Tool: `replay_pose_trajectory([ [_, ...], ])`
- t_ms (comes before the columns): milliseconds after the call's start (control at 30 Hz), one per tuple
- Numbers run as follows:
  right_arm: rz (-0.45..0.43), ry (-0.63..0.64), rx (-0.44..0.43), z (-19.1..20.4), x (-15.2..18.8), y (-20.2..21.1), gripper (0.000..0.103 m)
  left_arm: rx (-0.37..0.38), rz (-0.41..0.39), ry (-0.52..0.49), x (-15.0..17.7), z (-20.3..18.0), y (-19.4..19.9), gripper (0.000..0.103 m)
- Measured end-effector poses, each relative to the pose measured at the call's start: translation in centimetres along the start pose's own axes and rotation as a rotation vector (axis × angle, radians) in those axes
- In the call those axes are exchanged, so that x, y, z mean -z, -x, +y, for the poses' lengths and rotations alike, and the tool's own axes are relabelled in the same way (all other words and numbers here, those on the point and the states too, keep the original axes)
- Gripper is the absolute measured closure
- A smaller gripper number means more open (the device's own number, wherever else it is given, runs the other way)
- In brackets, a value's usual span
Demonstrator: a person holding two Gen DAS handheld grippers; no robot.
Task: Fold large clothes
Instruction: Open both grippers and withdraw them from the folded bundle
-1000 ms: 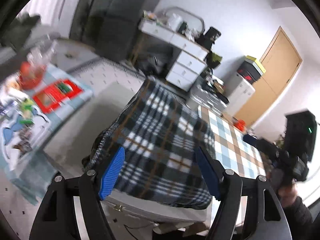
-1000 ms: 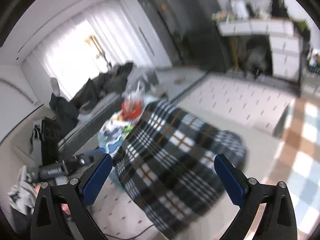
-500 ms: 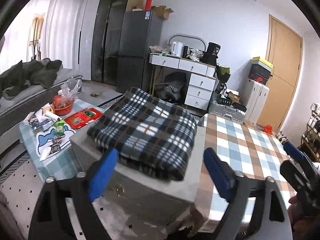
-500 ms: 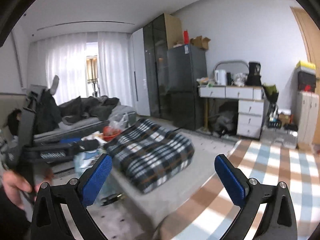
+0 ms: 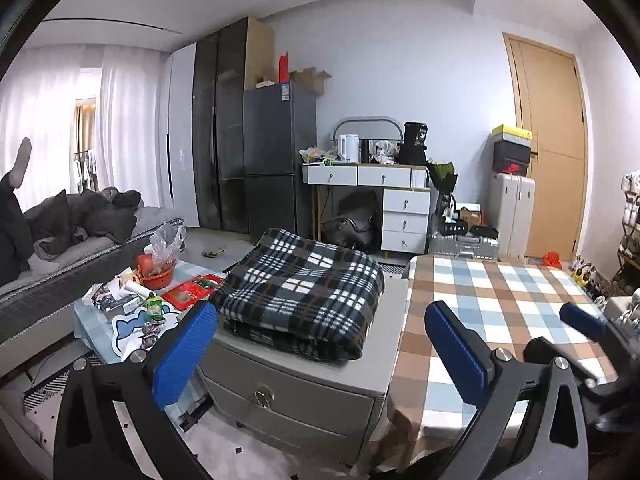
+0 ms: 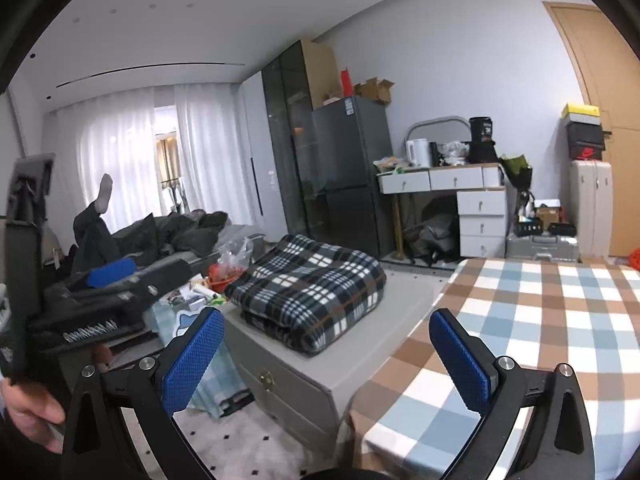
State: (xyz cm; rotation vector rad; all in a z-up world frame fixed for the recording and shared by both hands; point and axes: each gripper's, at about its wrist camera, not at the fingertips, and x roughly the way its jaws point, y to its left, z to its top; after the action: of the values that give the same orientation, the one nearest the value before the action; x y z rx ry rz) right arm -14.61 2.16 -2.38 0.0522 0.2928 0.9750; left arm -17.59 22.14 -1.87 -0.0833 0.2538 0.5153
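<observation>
Plaid blanket (image 5: 304,292) lies folded into a thick, squarish stack on top of a grey drawer unit (image 5: 304,384), clear of both claws, with the checked bench (image 5: 500,320) touching the unit's right side. Left claw (image 5: 320,354) is opening, its blue pads spread wide with nothing between them; the blanket only appears in the gap, further off. Right claw (image 6: 328,360) also stands wide and empty, aimed across the unit and the bench corner.

Judging by the neat stack, the fold looks finished or nearly so. The risk now is disturbing it: the near edge of the blanket sits close to the unit's front lip, so a pad brushing that edge could drag the upper layers off or slide the whole stack toward the floor. Soft fleece layers may also slump apart if pinched at only one layer. The two claws are held close together, and a careless swing could knock one into the other.
</observation>
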Motion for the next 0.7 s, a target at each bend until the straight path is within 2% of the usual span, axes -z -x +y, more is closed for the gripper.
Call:
replay_pose_trajectory([
  [233, -0.022, -0.018, -0.011, 0.7, 0.4, 0.9, 0.0, -0.003, -0.016, 0.029, 0.4, 0.0, 0.2, 0.001],
  [367, -0.029, -0.005, -0.006, 1.2, 0.4, 1.1, 0.0, 0.002, 0.001, 0.03, 0.9, -0.3, 0.1, 0.001],
  [500, -0.039, 0.001, -0.01, 1.5, 0.5, 1.2, 0.0, 0.002, 0.023, 0.004, 1.4, -0.8, 0.3, 0.001],
  [700, -0.047, 0.003, -0.014, 1.7, 0.6, 1.4, 0.0, -0.013, 0.008, -0.007, 1.7, -1.4, 1.2, 0.001],
])
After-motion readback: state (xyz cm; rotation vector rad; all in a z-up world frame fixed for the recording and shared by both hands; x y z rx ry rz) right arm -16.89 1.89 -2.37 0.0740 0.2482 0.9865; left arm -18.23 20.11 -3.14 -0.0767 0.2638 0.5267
